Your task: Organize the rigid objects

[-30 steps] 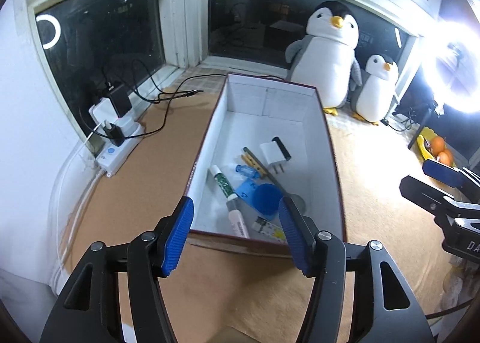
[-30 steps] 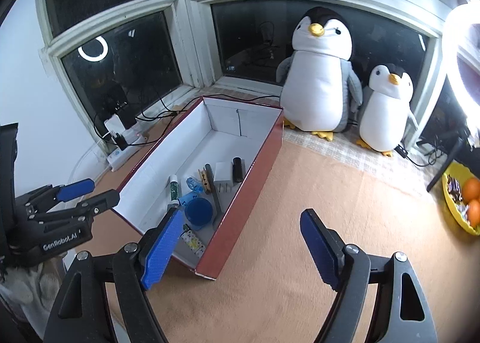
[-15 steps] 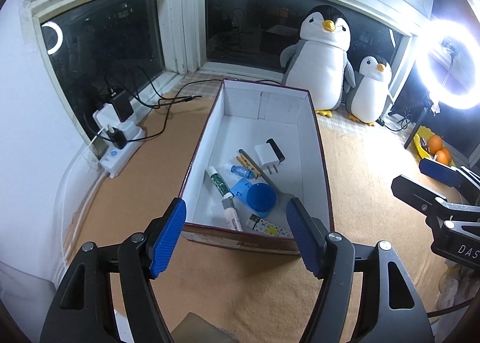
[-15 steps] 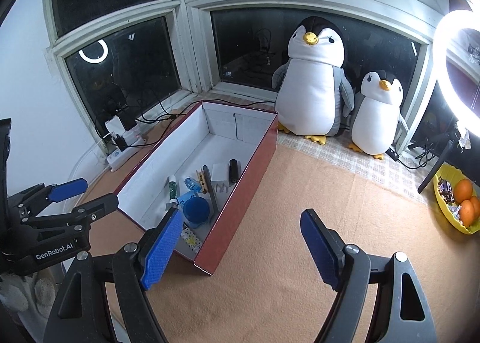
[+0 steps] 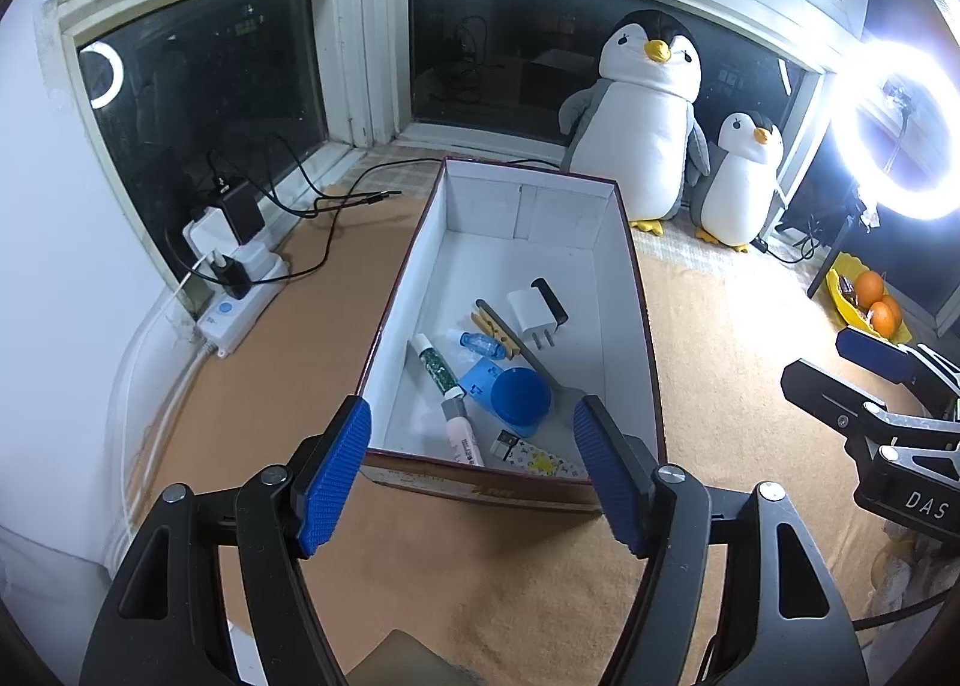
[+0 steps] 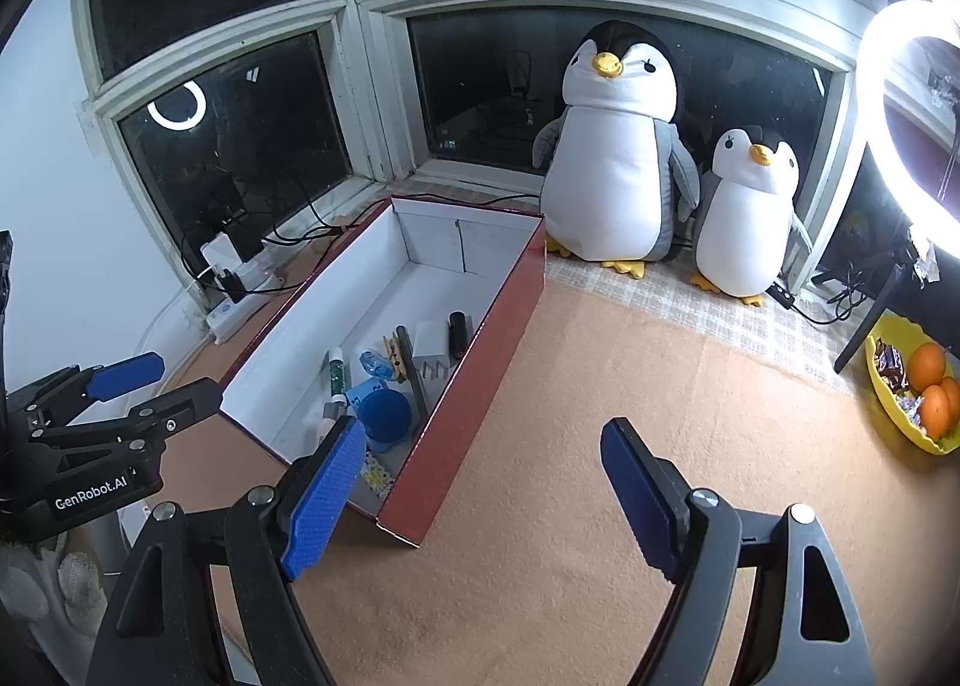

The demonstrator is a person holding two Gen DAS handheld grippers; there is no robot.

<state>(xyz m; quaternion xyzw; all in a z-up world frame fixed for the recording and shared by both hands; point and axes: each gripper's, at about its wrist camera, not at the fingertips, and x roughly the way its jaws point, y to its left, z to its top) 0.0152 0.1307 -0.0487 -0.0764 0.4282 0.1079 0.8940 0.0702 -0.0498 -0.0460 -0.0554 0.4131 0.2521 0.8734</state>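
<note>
The left gripper point(image 5: 471, 467) hangs over the tan cloth-covered table point(image 5: 510, 578) just short of the near end of the long red cardboard box with a white inside point(image 5: 624, 290). Its two blue-padded fingers point(image 5: 333, 473) stand wide apart with nothing between them and touch nothing. The right gripper point(image 6: 480, 491) is likewise spread wide and holds nothing; it hovers above the bare table to the right of the box, with its left pad in line with the box's near corner.

The rigid objects lie gathered in the near half of the box. A white plug adapter with metal prongs point(image 5: 531, 317) lies beside a short black cylinder point(image 5: 549, 296). Next to them lie a yellow wooden clothespin point(image 5: 495, 329), a small clear blue bottle point(image 5: 480, 344) and a white tube with a green label point(image 5: 438, 371). A round blue plastic cup point(image 5: 521, 398) lies on its side near a white and pink tube point(image 5: 462, 437). A small patterned flat piece point(image 5: 540, 461) lies against the near wall; what it is cannot be made out.

A large plush penguin point(image 6: 612, 146) and a small plush penguin point(image 6: 747, 200) stand by the window behind the box.
</note>
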